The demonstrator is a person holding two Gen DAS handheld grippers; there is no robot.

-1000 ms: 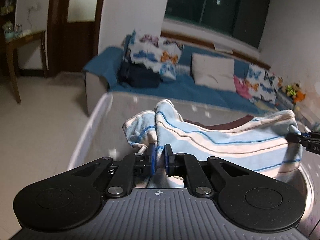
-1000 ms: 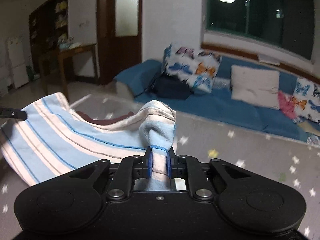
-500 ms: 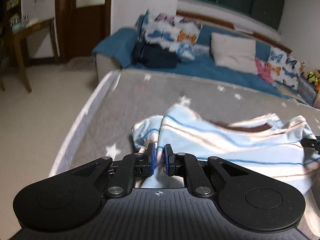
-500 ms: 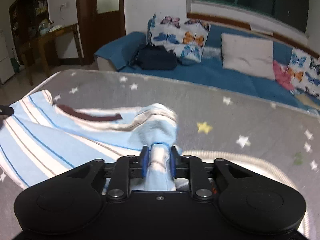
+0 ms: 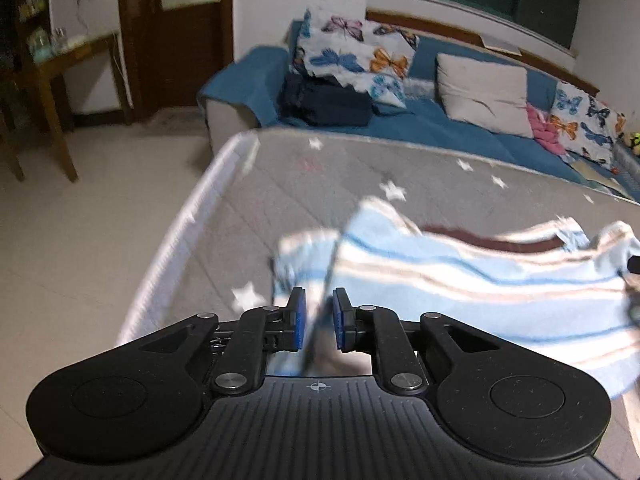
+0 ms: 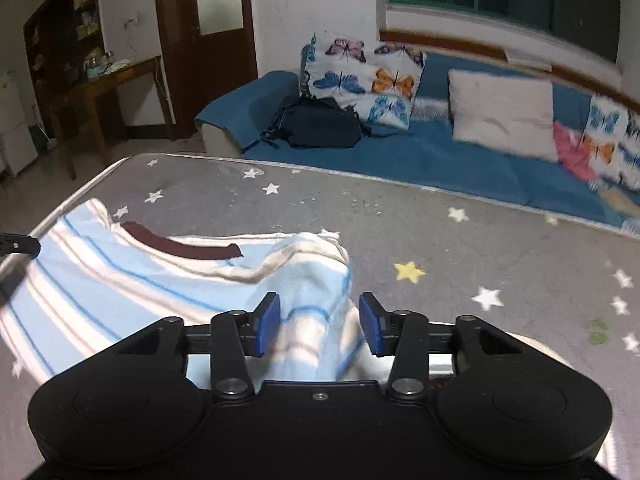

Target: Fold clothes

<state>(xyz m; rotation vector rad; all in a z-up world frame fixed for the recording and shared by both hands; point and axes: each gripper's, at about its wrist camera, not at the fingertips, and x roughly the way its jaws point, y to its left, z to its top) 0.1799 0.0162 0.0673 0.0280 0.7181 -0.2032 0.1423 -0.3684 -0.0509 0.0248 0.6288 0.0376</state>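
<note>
- Light-blue striped knit top w/ dark-brown collar [image 6: 132,280] lies on grey star-print mattress [image 6: 460,248].
- Left gripper [image 5: 319,317]: jaws opening, cloth edge between pads, blurred, prob. loose.
- Right gripper [image 6: 319,322]: jaws opening, apart, fabric bunch between, untouched.

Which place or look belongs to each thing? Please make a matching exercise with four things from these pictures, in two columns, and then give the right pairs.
Things:
1. striped shirt
2. black bag
3. yellow star
4. plain cushion

Descriptions:
a. printed on the grey mattress cover, beside the garment
b. on the blue sofa, below the butterfly pillows
c. lying on the mattress, with a dark brown collar
d. leaning against the sofa back, pale with no pattern

Pairs: 1-c, 2-b, 3-a, 4-d
</note>
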